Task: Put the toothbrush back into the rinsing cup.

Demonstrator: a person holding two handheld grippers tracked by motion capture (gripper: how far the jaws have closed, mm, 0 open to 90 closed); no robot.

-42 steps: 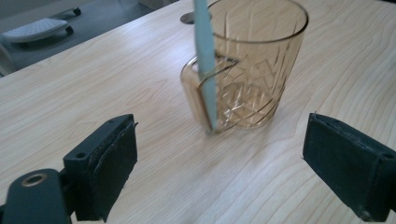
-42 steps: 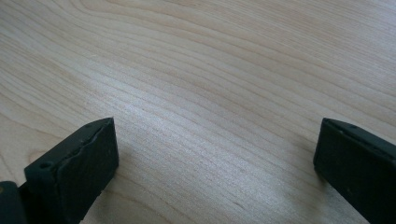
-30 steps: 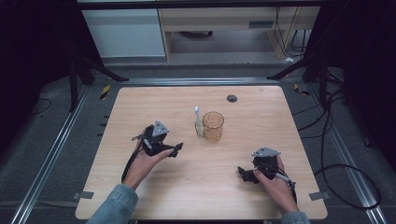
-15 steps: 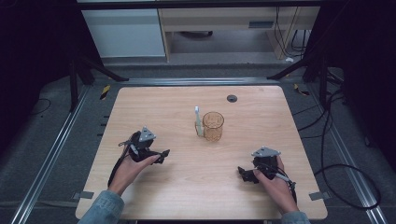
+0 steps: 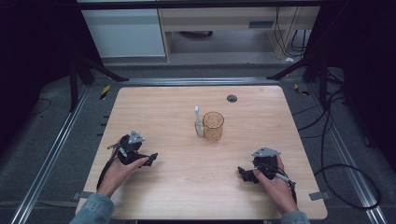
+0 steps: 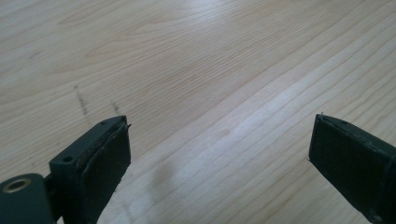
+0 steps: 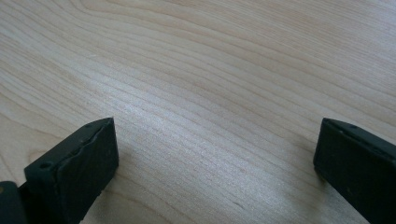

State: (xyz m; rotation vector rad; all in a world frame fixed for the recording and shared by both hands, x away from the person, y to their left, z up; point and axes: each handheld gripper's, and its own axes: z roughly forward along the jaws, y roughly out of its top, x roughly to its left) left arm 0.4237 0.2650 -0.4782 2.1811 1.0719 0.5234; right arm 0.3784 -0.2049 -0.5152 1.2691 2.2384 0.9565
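Note:
A clear amber cup (image 5: 213,126) stands upright near the middle of the wooden table (image 5: 168,107). A white toothbrush (image 5: 198,121) stands against the cup's left side, head up. My left gripper (image 5: 150,159) rests low at the front left, held by a hand, well short of the cup. In the left gripper view the left gripper (image 6: 217,154) is open with bare wood between its jaws. My right gripper (image 5: 243,174) sits at the front right, pointing left. In the right gripper view the right gripper (image 7: 217,156) is open over bare wood too.
A small dark round grommet (image 5: 232,98) is set in the table near its far edge. Cables (image 5: 336,154) trail on the floor to the right of the table. Metal rails (image 5: 56,154) run along the left side.
My left gripper has drawn back from beside the cup toward the front left of the table. The right gripper has stayed in place.

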